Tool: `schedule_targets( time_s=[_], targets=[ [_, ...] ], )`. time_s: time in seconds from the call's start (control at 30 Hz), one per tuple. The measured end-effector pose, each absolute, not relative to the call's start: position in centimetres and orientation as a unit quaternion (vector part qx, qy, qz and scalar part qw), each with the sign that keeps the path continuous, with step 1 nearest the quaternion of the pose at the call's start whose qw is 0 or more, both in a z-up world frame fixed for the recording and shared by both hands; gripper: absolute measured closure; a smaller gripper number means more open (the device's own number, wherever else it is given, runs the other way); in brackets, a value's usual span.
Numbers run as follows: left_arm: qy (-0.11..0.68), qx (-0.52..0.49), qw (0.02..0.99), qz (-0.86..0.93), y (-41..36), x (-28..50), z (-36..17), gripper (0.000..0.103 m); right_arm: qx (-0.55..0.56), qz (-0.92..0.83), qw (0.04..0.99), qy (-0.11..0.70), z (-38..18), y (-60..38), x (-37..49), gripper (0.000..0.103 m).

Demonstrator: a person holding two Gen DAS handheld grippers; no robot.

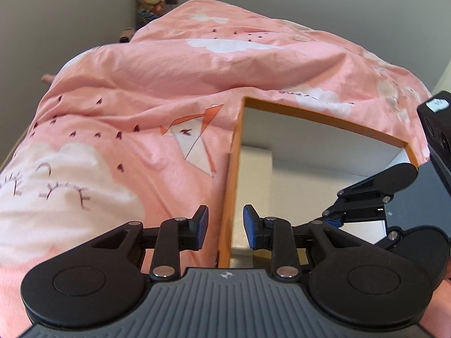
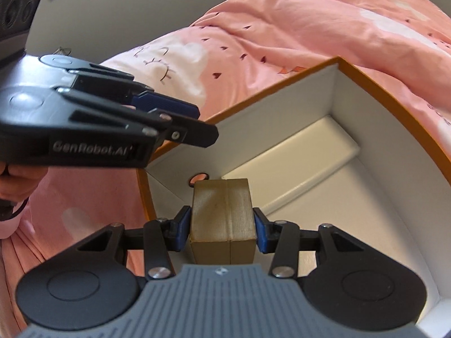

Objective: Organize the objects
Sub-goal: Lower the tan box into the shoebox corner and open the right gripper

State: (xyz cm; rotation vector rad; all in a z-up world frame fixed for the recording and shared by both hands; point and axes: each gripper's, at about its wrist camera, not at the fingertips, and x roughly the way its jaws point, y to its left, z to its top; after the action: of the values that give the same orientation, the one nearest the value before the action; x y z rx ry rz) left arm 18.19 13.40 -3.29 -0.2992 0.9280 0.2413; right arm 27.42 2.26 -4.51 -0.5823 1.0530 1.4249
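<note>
Right hand-held gripper [image 2: 222, 229] is clamped on a tan rectangular block [image 2: 224, 217]; both blue pads press flat against the block's opposite side faces, and the block sticks out forward between the fingers. A seam runs down the middle of the block's top face. The block is held over the open interior of a box [image 2: 335, 84] with orange outer walls and rim and a white lining; whether the block touches the box floor cannot be told from this view. Inside the box a white raised step [image 2: 298, 166] runs along the bottom, and a small round cut-out showing pink [image 2: 199, 178] sits in the near wall just beyond the block. Left hand-held gripper [image 1: 225, 226] straddles the left wall of the same box: one blue pad [image 1: 203, 226] is outside the wall over the bedding, the other [image 1: 249, 226] inside over the white lining. A visible gap remains on each side of the wall, so the jaws stand released, narrowly apart, gripping nothing. In the right wrist view the left hand-held gripper enters from the left above the box's rim, with a hand [image 2: 17, 180] visible beneath its body. The box rests on a bed covered by a rumpled pink duvet [image 1: 157, 84] printed with white clouds and small dark birds. Stuffed toys [image 1: 152, 0] are stacked in the far corner against a grey wall [image 1: 70, 22].
</note>
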Motion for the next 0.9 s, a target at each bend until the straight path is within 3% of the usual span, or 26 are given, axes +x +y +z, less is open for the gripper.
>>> schedule_targets(
  time_s=[0.5,0.73,0.83,0.9],
  targets=[
    [0.441,-0.175,0.874,0.105,13.7,17.5,-4.4,0.070,-0.242,0.608,0.574,0.492,-6.3,4.5,27.6,0.052],
    [0.438,-0.187,0.873,0.103,14.2,17.3,-4.2,0.070,-0.226,0.583,0.591,0.510,-6.0,3.6,27.9,0.045],
    [0.436,-0.189,0.874,0.100,14.3,17.2,-4.1,0.070,-0.227,0.575,0.600,0.508,-5.6,3.1,27.9,0.046],
    [0.436,-0.190,0.874,0.097,14.3,17.1,-4.0,0.070,-0.226,0.568,0.607,0.507,-5.2,2.5,28.1,0.055]
  ],
)
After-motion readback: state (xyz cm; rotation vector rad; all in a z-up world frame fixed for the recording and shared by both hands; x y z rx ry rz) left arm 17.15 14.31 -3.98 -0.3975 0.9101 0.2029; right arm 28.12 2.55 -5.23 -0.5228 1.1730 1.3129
